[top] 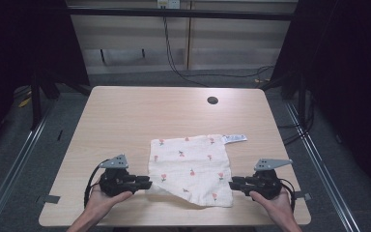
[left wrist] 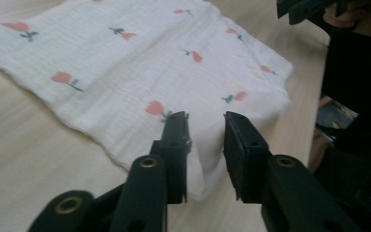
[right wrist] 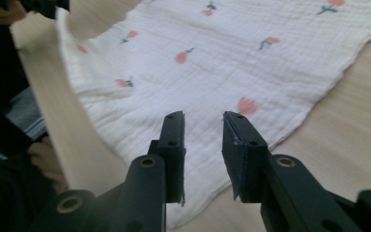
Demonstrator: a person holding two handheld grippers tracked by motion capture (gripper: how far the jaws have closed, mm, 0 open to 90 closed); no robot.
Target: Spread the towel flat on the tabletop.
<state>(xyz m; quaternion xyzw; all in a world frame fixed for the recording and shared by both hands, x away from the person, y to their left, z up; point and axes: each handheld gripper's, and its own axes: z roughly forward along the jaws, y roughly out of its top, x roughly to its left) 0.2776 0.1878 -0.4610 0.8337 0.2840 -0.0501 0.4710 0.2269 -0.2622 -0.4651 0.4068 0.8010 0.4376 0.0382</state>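
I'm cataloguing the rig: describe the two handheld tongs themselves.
Both are black. The left tongs and right tongs each carry a grey three-cornered plate on top and trail a black cable. Flat rectangular jaws join arms with brass-coloured ringed holes. The forearms are bare; no sleeves show.

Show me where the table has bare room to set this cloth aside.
Free: the far half of the table, between the cloth and the round hole. Crowded: the near edge, where the left gripper and right gripper flank the cloth.

It looks like a lab recording booth: a pale wooden desk (top: 125,121) stands between black curtains (top: 24,43), with metal floor rails (top: 19,154), loose cables (top: 183,72) and a wall socket (top: 168,3) behind.
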